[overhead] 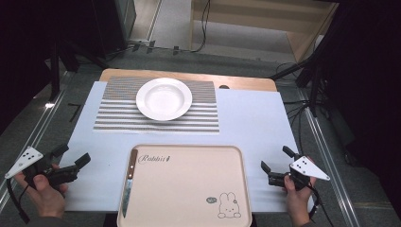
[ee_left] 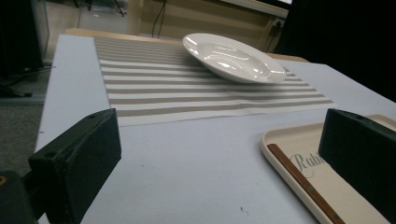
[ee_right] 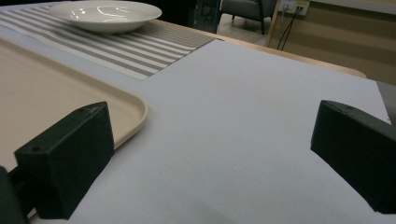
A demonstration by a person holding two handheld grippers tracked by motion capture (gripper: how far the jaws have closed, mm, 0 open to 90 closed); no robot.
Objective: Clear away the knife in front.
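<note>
On the pale blue-grey counter a cream rectangular plastic tray printed with a rabbit drawing and the word "Rabbit" sits at the near edge, between the two hand-held tools. A knife with a brown wooden handle and steel blade lies flat inside the tray along its left wall, handle toward the far side and blade tip toward the person. The left gripper is held just off the tray's left side, near the knife but apart from it, with its black jaws spread wide and nothing between them; in the left gripper view the knife's handle shows just inside the tray's rim, ahead of the right-hand jaw. The right gripper is held over the counter just beyond the tray's right edge, its jaws likewise wide apart and empty, with the tray's rounded corner beside one jaw in the right gripper view. Farther back, a white shallow ceramic bowl-plate rests upright on a grey-and-white striped woven placemat, well apart from both tools.
</note>
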